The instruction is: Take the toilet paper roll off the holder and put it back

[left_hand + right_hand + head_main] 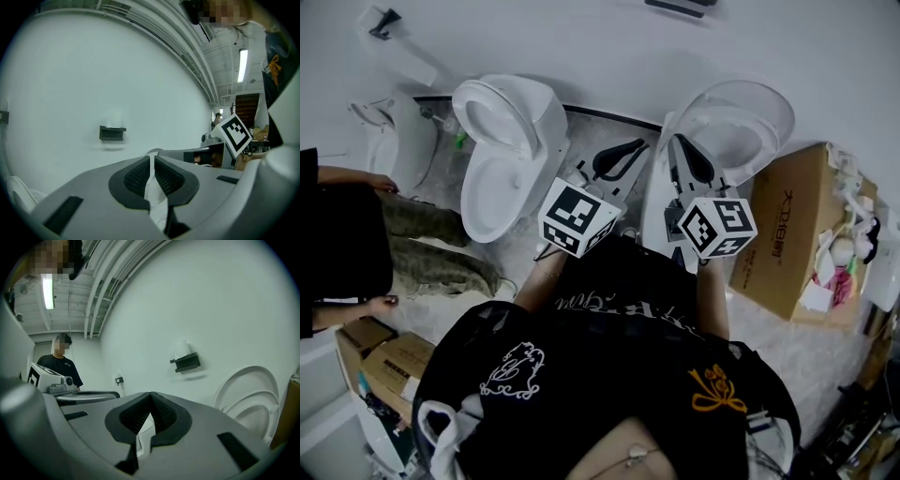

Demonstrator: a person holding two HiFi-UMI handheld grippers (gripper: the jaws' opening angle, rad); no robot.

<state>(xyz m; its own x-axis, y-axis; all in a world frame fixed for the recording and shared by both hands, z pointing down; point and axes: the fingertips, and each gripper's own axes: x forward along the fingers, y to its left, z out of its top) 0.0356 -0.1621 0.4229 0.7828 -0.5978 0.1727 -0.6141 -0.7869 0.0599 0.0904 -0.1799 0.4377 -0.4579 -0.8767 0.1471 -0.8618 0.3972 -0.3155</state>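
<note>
before the white wall (70,84), left tool (152,158) and right tool (150,394) — both pinched fully closed — grip nothing.

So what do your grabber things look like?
The left gripper and right gripper are grey, with black ribbed pads. Each carries a white cube printed with black square markers. The person wears a black top with white and gold prints.

holder (186,363) on wall (225,296) | toilet (502,150) left of second toilet (736,127) | cardboard box (787,230) rightmost
</note>
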